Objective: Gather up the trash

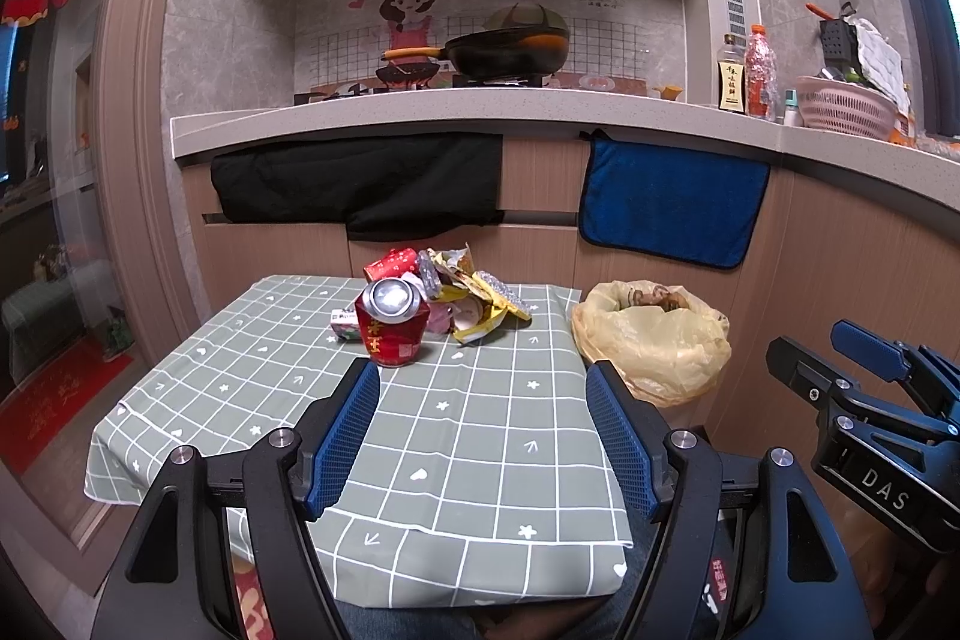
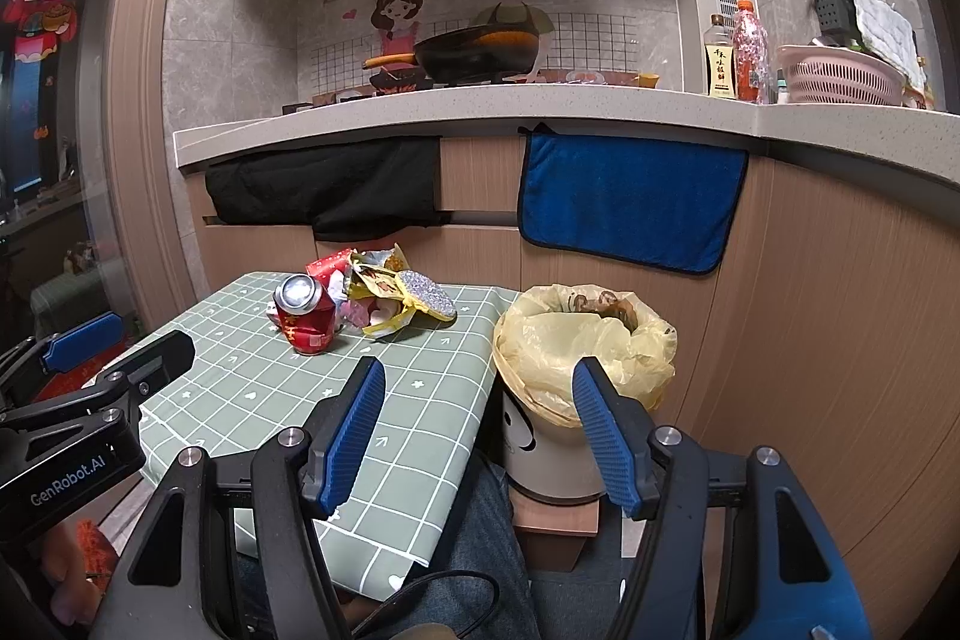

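Observation:
A crushed red can (image 1: pixel 393 319) stands on a small table with a green checked cloth (image 1: pixel 456 436), at the front of a pile of crumpled wrappers (image 1: pixel 474 295). A bin lined with a yellow bag (image 1: pixel 651 340) stands right of the table. My left gripper (image 1: pixel 483 430) is open and empty, low over the table's near half, short of the can. My right gripper (image 2: pixel 477 430) is open and empty, over the table's right edge and the bin (image 2: pixel 585 346). The can (image 2: pixel 303 313) and wrappers (image 2: pixel 393 298) lie to its far left.
A kitchen counter (image 1: pixel 480 109) runs behind, with a wok (image 1: pixel 504 52), bottles (image 1: pixel 747 73) and a pink basket (image 1: pixel 843 106). A black cloth (image 1: pixel 360 181) and a blue towel (image 1: pixel 669 202) hang from the cabinets. A glass door (image 1: pixel 54 160) is at left.

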